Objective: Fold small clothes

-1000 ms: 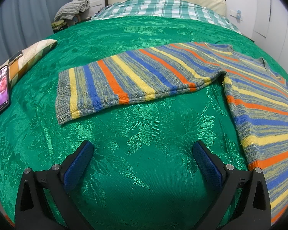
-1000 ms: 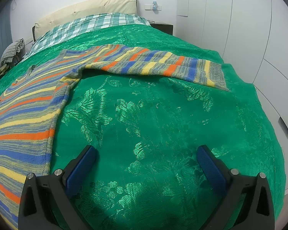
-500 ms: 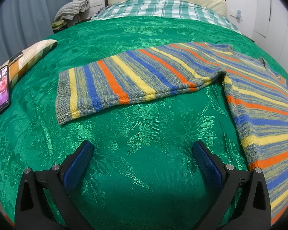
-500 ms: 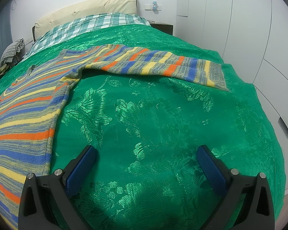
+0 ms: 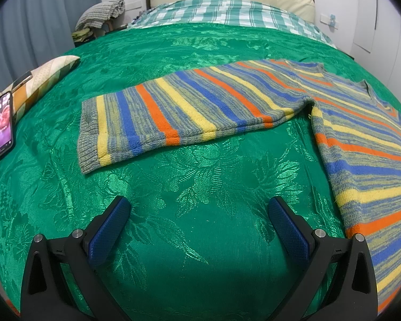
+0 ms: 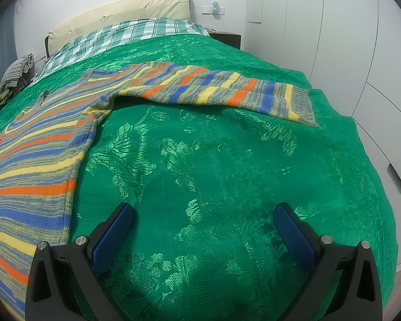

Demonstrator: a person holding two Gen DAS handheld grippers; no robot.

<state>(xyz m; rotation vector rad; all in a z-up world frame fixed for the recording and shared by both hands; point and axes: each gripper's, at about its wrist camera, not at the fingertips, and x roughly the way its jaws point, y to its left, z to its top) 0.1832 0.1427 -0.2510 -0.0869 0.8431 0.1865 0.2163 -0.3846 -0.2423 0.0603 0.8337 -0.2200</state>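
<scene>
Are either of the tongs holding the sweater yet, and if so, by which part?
Nothing is held. Left tongs and right tongs are open above the green bedspread, clear of the striped sweater.

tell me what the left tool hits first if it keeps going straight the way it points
Most likely the green bedspread itself: the open left tool hangs over bare cover and seems to angle down at it. If it skims above that, the striped sleeve lies next in line; depth is unclear.
</scene>
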